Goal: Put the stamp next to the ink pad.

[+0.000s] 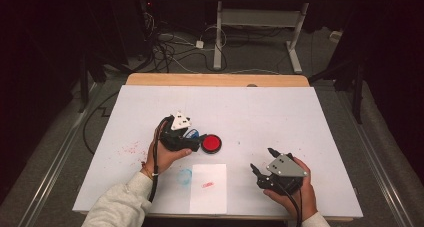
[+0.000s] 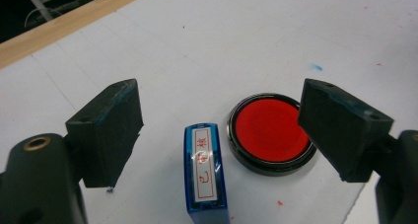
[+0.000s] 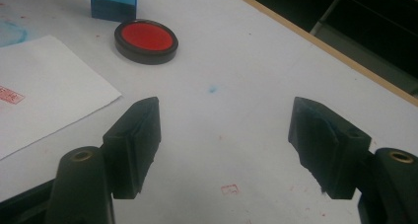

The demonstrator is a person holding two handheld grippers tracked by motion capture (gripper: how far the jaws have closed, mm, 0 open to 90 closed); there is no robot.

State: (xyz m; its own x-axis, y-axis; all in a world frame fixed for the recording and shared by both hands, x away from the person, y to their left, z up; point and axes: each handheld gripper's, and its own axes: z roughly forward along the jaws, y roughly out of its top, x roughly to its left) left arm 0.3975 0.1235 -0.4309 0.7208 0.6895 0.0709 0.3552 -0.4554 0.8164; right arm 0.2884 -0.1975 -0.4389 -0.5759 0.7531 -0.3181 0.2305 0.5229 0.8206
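**Stamp set down beside ink pad, both grippers empty**

Blue stamp (image 2: 207, 172) sits closest to the left gripper's lens, standing on the table between the two black jaws, label side up with red characters on a white strip. Neither pad touches it; clear gap on both sides. Left gripper (image 1: 192, 135) jaws spread wide, holding nothing.

Red ink pad (image 2: 270, 130) lies just beside the stamp, lid off, round black rim. It is partly hidden behind one jaw in the left gripper view.

White paper sheet (image 1: 209, 187) lies near the front table edge, one red stamp print on it. A blue smear marks the table just left of the sheet, with red specks further left.

Right gripper (image 1: 261, 163) is well apart from the pad, jaws apart and empty, over bare white table (image 1: 300, 117). Nothing stands between it and the pad.

Left hand (image 1: 167, 154) grips its tool from behind, jaws aimed toward the pad. Right hand (image 1: 295, 192) rests near the front edge, jaws pointing up-left toward the centre.
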